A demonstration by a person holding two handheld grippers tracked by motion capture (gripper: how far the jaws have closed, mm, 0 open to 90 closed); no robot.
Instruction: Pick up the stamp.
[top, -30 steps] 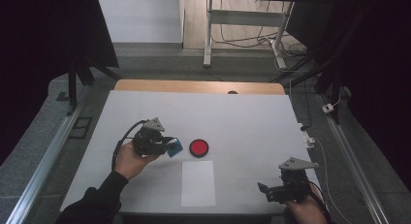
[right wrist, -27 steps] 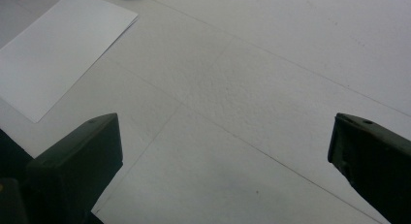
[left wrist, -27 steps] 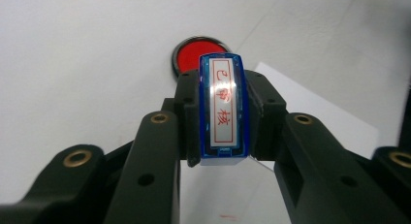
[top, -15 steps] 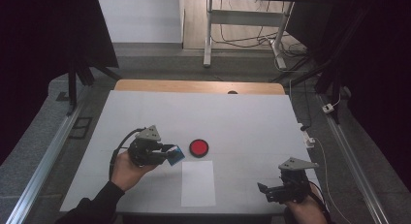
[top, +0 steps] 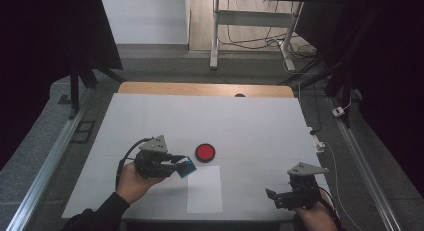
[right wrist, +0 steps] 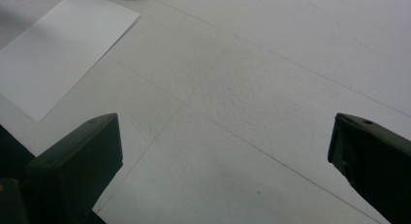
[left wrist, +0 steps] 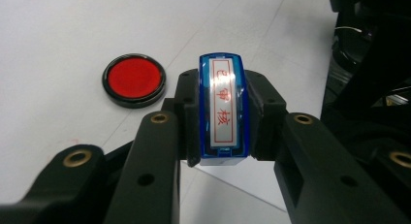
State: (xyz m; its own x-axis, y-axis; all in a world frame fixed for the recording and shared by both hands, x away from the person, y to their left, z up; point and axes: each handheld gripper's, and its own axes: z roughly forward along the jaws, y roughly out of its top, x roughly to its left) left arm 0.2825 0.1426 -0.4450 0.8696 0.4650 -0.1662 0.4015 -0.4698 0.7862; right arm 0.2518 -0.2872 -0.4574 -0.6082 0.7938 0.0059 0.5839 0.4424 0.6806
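Observation:
My left gripper (top: 183,166) is shut on a blue stamp (top: 188,166) and holds it just above the table, at the far left corner of a white paper sheet (top: 205,193). In the left gripper view the stamp (left wrist: 224,107) sits clamped between the jaws, its white label with red characters facing the camera. A round red ink pad (top: 205,151) in a black rim lies just beyond the sheet, also seen as the ink pad (left wrist: 134,80) to the stamp's left. My right gripper (top: 273,197) rests open near the table's front right, with nothing between its jaws (right wrist: 225,151).
The white table (top: 250,126) has a wooden strip along its far edge. Metal rails run down both sides, and a cable with a small plug lies off the right edge (top: 320,143). The paper sheet (right wrist: 58,54) lies to the upper left in the right gripper view.
My left hand has carried the stamp toward the near edge and slightly right, from beside the ink pad to the paper's far left corner. The right gripper has stayed put.

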